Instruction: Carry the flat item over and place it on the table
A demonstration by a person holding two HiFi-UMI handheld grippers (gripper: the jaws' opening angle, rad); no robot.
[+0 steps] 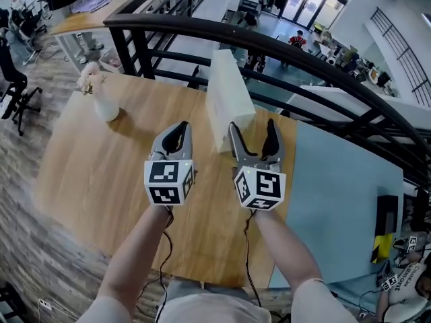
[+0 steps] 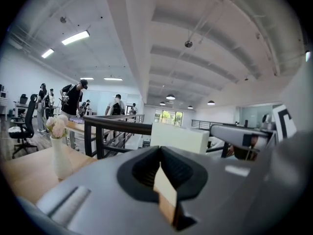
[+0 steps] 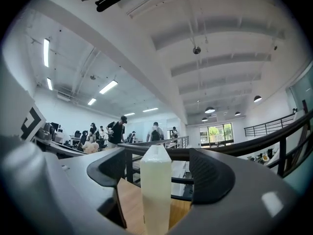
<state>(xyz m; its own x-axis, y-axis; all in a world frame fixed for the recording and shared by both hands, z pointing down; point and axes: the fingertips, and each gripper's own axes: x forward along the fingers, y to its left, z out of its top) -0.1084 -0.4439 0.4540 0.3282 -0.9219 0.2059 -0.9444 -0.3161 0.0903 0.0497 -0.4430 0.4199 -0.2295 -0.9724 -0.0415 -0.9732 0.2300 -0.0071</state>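
Observation:
The flat item is a thick white slab standing on its long edge on the wooden table, close to the black railing. My right gripper is open just behind the slab's near end. In the right gripper view the slab shows edge-on between the two pads, with a gap on each side. My left gripper hovers over the table to the slab's left, its jaws shut with nothing in them. In the left gripper view the slab shows side-on beyond the shut left gripper.
A white vase of pink flowers stands at the table's far left corner. A curved black railing runs behind the table, with a drop to a lower floor beyond. A pale blue surface adjoins the table's right edge. Several people stand at desks far left.

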